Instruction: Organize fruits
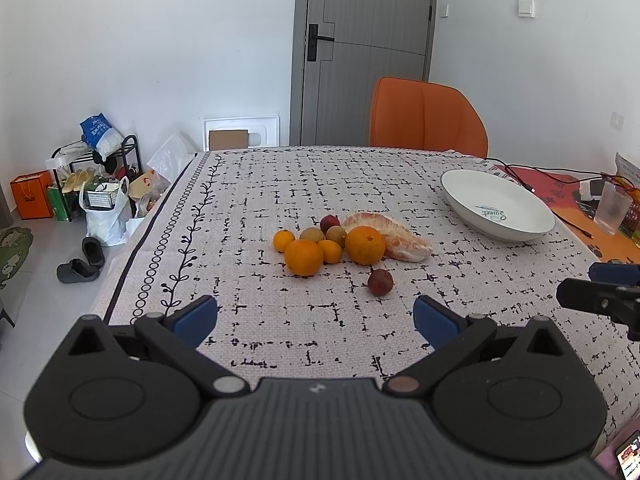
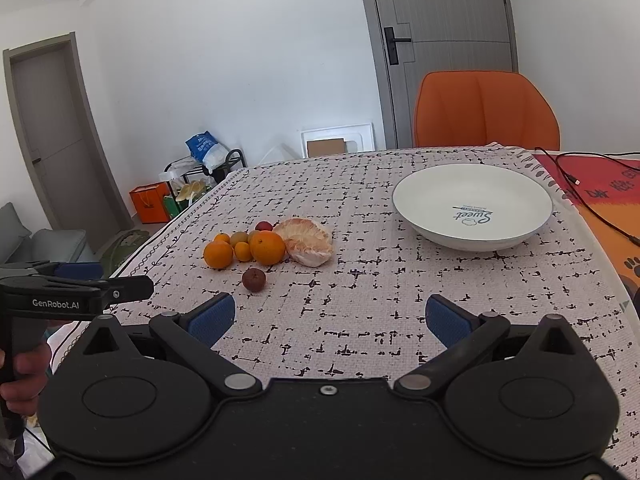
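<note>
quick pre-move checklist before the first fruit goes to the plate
1. Left gripper jaws open, holding nothing: ok.
2. Right gripper jaws open, holding nothing: ok.
3. White plate has nothing in it: ok.
4. Lone dark red fruit sits apart from the pile, free to grasp: ok.
5. Oranges touch the pomelo piece; a clean single pick there: not ok.
6. Black cable lies outside the plate: ok.

Likely a home dining room: clothed table (image 1: pixel 280 184), orange chair (image 1: pixel 428 116) beyond, shoe rack (image 1: pixel 100 168) far left.
</note>
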Tool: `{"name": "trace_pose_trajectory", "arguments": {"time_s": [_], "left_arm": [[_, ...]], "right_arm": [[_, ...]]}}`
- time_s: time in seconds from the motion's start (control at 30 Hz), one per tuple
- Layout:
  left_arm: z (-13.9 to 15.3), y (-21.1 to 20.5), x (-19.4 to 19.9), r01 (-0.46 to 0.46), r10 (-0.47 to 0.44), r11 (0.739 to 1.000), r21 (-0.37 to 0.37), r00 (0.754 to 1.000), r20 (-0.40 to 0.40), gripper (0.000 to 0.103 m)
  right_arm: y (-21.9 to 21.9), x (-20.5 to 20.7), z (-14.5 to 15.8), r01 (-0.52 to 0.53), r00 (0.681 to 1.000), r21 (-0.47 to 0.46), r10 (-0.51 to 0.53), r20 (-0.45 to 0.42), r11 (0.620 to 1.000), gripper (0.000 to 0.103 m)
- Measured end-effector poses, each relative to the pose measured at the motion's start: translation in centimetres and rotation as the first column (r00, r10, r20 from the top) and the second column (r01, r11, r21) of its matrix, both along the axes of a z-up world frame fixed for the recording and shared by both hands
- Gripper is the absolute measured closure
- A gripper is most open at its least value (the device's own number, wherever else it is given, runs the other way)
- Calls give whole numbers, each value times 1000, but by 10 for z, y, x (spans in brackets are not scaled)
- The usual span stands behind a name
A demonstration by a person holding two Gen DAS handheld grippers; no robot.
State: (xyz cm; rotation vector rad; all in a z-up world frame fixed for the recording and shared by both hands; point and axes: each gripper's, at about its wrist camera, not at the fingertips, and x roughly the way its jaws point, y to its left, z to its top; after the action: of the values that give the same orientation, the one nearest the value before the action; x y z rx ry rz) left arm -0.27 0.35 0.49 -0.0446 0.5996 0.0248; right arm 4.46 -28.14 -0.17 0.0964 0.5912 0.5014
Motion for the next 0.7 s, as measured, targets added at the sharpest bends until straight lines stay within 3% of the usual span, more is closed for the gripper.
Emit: {"name": "trace_pose_trajectory", "arguments": {"time_s": [0.7], "left_arm": [[2,4,9,4,-4,1000,2,1000,10,0]], "right_arm": [[1,8,-5,-40,999,1,40,-26,999,0]]}}
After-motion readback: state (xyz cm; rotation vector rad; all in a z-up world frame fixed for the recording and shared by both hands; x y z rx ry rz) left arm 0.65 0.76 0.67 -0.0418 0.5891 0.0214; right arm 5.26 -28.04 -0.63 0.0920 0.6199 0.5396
